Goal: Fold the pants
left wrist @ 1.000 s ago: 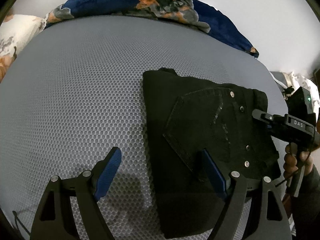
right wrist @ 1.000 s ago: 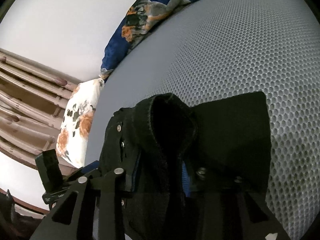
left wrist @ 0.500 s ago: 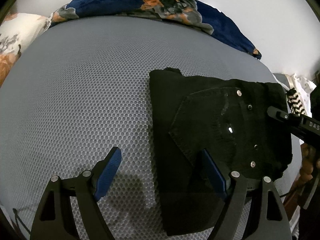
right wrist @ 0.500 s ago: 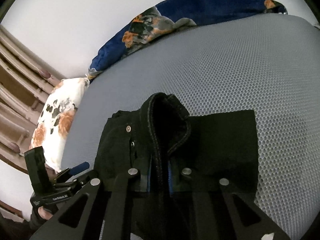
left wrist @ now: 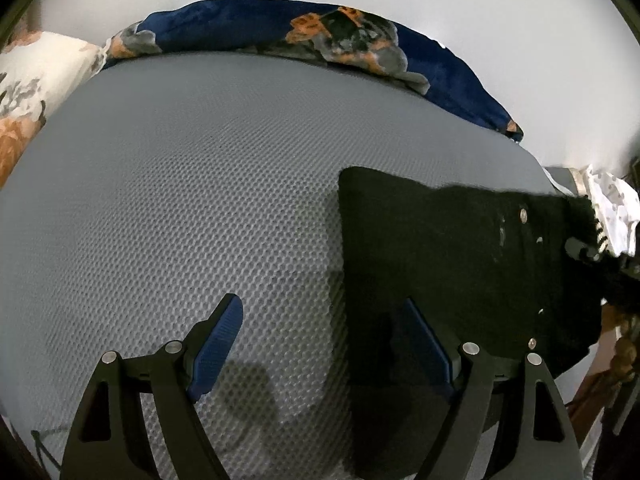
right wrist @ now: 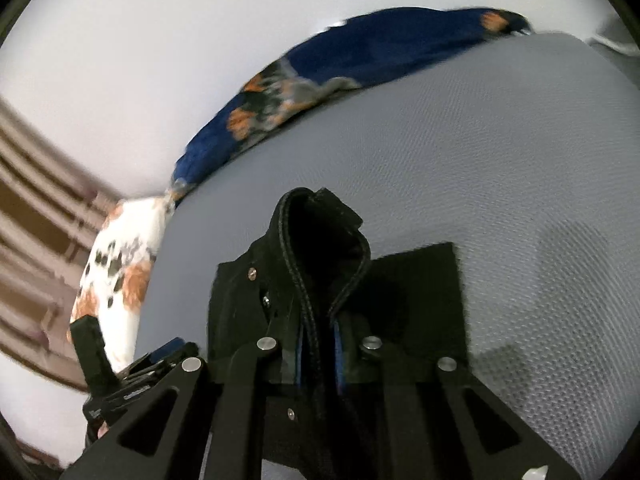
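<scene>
Sliding rightward since before, pants (left wrist: 452,264) pinched by right gripper (right wrist: 320,344)

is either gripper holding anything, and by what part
The right gripper pinches the black pants by a raised stitched edge; the left gripper is open, holding nothing.

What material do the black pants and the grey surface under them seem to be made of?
The black pants look like matte denim: thick stitched seams and metal rivets show, though the weave is too dark to confirm. The grey surface looks like woven mesh fabric, with a regular honeycomb texture and a dull finish.
</scene>
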The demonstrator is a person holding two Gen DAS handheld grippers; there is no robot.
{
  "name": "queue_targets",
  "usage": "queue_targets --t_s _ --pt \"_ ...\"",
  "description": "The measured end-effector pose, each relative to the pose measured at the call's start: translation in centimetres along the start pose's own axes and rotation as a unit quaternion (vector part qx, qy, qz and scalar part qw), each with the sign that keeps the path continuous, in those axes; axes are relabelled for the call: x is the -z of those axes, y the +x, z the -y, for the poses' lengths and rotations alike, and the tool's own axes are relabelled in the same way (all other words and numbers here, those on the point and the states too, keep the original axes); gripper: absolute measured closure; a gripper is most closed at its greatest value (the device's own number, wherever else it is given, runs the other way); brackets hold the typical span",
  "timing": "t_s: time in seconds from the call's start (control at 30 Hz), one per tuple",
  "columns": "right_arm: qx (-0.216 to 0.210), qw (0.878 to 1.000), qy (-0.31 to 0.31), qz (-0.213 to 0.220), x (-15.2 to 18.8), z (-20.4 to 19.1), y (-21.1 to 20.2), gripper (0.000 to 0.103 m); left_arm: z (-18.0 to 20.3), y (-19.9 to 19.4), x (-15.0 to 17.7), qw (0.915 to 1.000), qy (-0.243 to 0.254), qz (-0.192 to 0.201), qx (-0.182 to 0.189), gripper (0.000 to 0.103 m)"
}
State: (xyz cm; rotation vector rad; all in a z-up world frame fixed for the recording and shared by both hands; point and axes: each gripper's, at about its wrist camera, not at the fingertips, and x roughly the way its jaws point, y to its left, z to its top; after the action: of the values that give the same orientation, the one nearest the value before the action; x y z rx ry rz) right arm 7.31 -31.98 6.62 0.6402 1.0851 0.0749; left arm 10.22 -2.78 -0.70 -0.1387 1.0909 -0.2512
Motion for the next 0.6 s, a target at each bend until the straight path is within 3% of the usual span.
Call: queue_targets --t_s 0.13,0.2,0.37,0.6 --pt "0.029 0.998 0.042 -0.023 0.8 4.2 2.0 0.093 1.1 0.5 -0.5 0.9999 0.01 -0.005 0.005 0.021" --pt "0.033 0.998 0.044 -0.022 1.0 5.2 2.6 0.087 1.5 0.8 -0.6 0.9998 0.017 -0.008 0.007 0.021" --pt "0.064 0.998 0.019 -0.023 1.2 4.3 2.2 0.074 3.0 3.2 -0.4 0.9984 0.048 -0.032 -0.002 0.021" --pt "0.08 0.997 0.017 -0.01 2.9 3.5 -0.9 0.073 3.0 4.9 0.7 0.9971 0.048 -0.058 0.012 0.021"
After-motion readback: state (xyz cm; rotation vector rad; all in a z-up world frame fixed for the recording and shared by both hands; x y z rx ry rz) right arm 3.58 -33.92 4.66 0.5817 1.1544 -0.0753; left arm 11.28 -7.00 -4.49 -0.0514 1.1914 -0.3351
